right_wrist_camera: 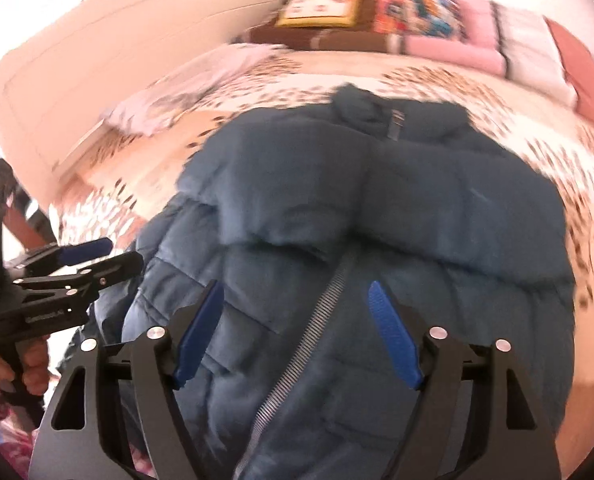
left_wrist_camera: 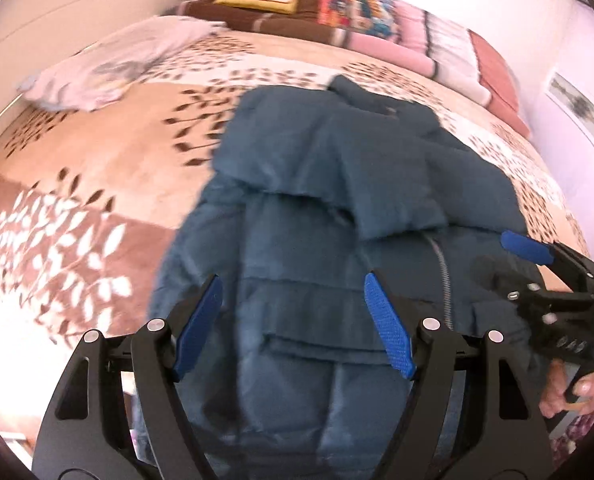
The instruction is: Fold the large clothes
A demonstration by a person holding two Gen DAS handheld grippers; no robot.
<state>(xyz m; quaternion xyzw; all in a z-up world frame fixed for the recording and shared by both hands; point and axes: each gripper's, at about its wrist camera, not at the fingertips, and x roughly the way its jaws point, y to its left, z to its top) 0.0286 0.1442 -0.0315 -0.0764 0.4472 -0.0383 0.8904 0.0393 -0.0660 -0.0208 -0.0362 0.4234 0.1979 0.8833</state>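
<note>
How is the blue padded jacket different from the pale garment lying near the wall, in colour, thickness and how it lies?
The blue padded jacket is dark teal; the pale garment is light lilac-white. The jacket is thick and quilted, with a zipper showing; the pale garment looks thin and soft. The jacket lies spread with its sleeves folded across the front; the pale garment is crumpled in a loose heap. Both rest on the leaf-patterned bedspread, untouched.

Teal puffer jacket [left_wrist_camera: 317, 184] lies on bed (sleeves folded in).

Right gripper [right_wrist_camera: 295, 332] hanging wide open over blue jacket [right_wrist_camera: 397, 208] lying on bed [right_wrist_camera: 577, 200] (zipper [right_wrist_camera: 317, 320] showing); left gripper [right_wrist_camera: 113, 256] sitting beside, empty.
</note>
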